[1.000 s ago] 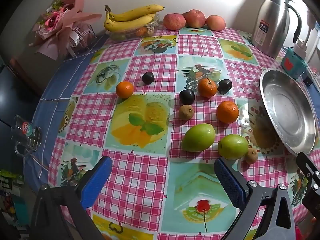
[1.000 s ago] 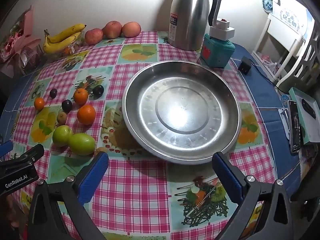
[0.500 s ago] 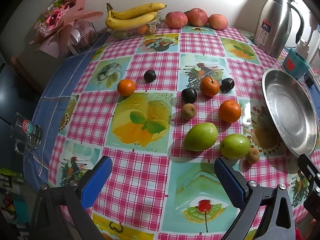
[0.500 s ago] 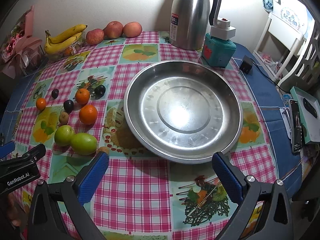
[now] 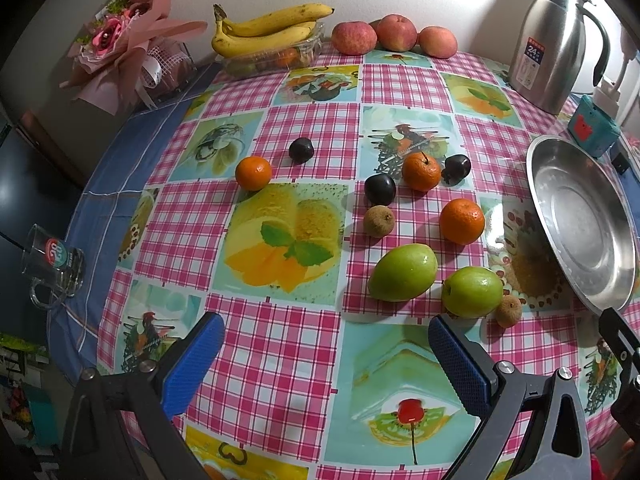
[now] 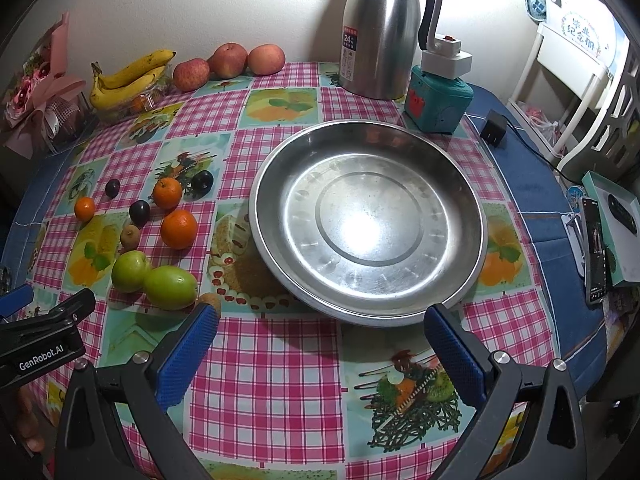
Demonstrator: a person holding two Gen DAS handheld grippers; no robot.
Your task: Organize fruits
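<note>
While both grippers' fingers gaped empty | oval green fruit [image 5: 402, 272] lay ahead of left gripper [image 5: 322, 354], long axis slanting up-right | right gripper [image 6: 318, 338] faced steel plate [image 6: 460, 184].

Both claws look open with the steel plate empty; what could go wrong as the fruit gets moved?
1. The two green fruits touch, with a small brown fruit alongside; closing the left claw on one may nudge the others rolling.
2. Round oranges and dark plums could slip from the claw pads.
3. The right claw hovers at the shallow round steel plate rim and might knock it.
</note>
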